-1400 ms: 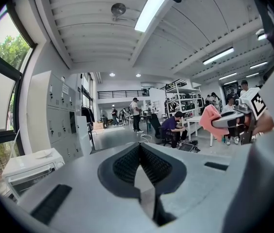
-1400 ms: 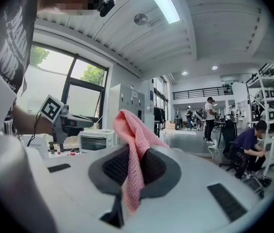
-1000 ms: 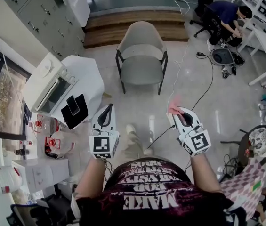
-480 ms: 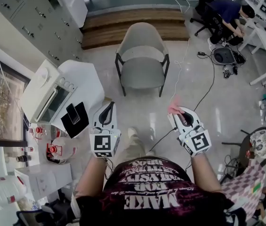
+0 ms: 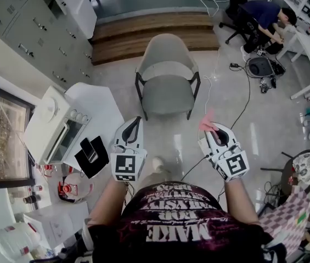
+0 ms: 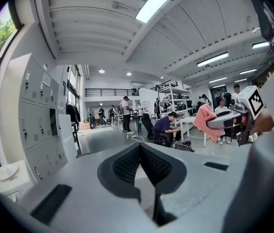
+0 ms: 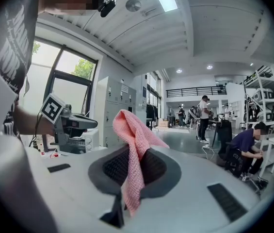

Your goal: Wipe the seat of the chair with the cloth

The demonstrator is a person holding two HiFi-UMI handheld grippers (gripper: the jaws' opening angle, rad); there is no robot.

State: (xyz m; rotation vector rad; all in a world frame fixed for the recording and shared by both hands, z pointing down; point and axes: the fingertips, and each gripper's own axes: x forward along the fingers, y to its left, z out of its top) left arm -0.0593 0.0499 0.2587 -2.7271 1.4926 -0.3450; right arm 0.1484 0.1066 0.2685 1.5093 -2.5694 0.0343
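A grey chair (image 5: 167, 75) with dark legs stands on the pale floor ahead of me, its seat (image 5: 167, 96) bare. My right gripper (image 5: 210, 131) (image 7: 133, 166) is shut on a pink cloth (image 7: 134, 144) that sticks up from between the jaws; the pink cloth (image 5: 206, 124) shows at its tip in the head view, right of the chair's front. My left gripper (image 5: 134, 127) (image 6: 140, 159) is shut with nothing in it, just in front of the chair's left front leg. In the left gripper view, the right gripper with the cloth (image 6: 205, 118) appears at the right.
A white table (image 5: 91, 106) with a toaster oven (image 5: 53, 125) and a phone on a black stand (image 5: 90, 155) is at my left. Cables (image 5: 237, 106) run over the floor right of the chair. A person (image 5: 261, 15) sits at the far right by a desk. A wooden step (image 5: 155, 29) lies behind the chair.
I have moved forward: the chair now lies closer to both grippers. The right gripper still holds the cloth, and the left stays shut and empty.
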